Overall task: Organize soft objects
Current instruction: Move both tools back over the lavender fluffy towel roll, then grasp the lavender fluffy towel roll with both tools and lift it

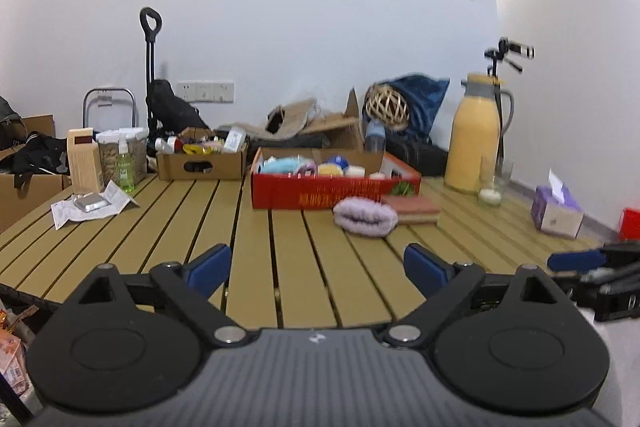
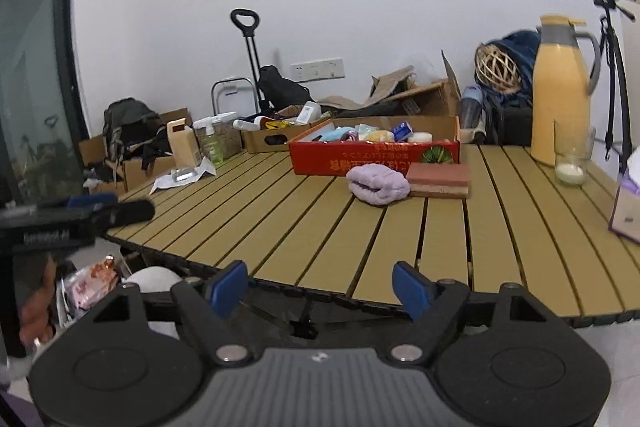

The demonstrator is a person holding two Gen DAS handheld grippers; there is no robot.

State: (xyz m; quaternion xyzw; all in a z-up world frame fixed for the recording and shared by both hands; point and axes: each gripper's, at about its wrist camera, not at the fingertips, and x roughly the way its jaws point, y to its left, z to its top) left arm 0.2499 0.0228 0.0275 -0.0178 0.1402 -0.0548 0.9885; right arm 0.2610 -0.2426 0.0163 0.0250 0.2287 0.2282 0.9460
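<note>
A lilac fluffy cloth [image 1: 366, 216] [image 2: 377, 183] lies on the slatted wooden table [image 1: 192, 219] [image 2: 304, 227], just in front of a red cardboard box [image 1: 320, 189] [image 2: 372, 157] that holds several soft items. A pink-and-tan sponge block [image 1: 416, 209] [image 2: 440, 179] lies beside the cloth, on its right. My left gripper [image 1: 317, 269] is open and empty over the near part of the table. My right gripper [image 2: 320, 291] is open and empty at the table's near edge, well short of the cloth.
A yellow thermos jug [image 1: 476, 139] [image 2: 560, 91], a glass [image 1: 491, 187] [image 2: 571, 161] and a purple tissue box [image 1: 557, 213] [image 2: 626, 211] stand on the right. A brown box of clutter [image 1: 202, 163] [image 2: 272, 139], jars and papers [image 1: 90, 205] sit at the far left.
</note>
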